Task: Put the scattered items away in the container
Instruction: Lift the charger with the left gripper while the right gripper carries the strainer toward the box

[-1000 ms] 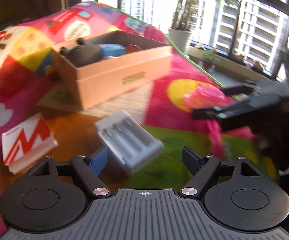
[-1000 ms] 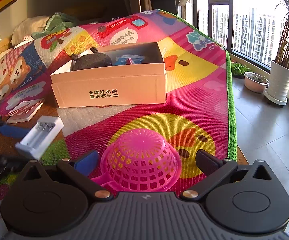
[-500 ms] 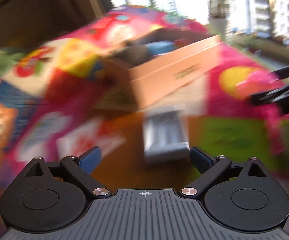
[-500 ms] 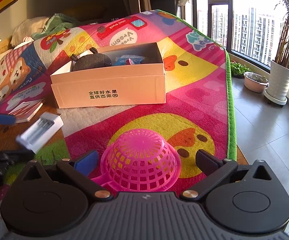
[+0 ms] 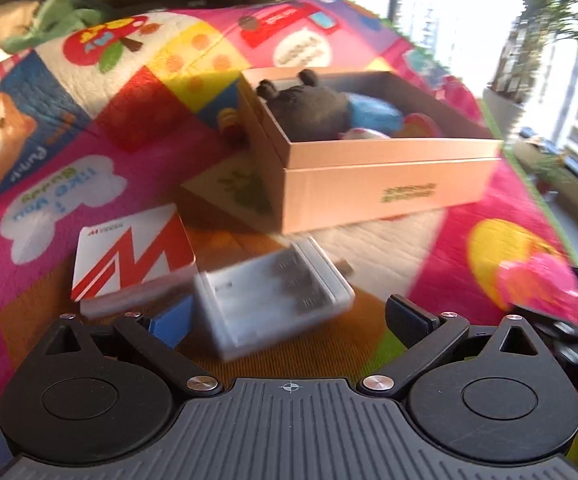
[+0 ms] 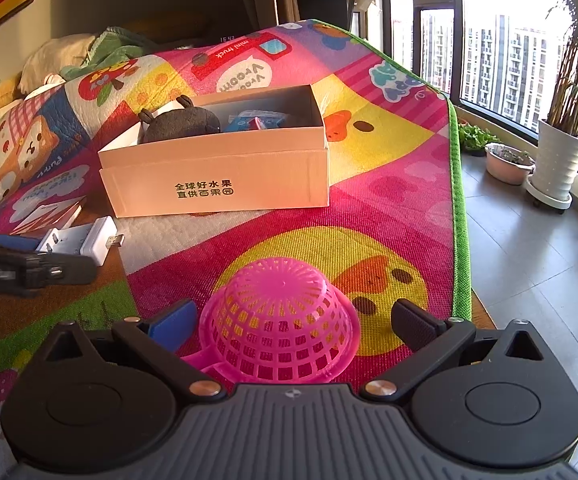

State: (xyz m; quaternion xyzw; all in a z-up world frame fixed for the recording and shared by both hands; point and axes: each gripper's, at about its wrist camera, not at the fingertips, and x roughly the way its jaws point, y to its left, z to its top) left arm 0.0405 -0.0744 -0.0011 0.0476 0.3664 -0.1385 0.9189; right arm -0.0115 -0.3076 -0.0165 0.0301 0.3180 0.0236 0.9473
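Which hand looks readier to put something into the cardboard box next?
Probably the right. Its claw is open around the upturned pink basket, and the box lies straight ahead. The left claw is also open, but the white battery charger sits skewed toward one finger and is blurred.

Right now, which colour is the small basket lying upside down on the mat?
Pink basket, shown best in the right wrist view.

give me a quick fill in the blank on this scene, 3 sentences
1. The pink strainer between the right gripper fingers lies ____ side up.
2. The dark plush toy sits inside the ____ box.
3. The white battery charger lies between the open fingers of the ____ gripper.

Missing words: bottom; cardboard; left
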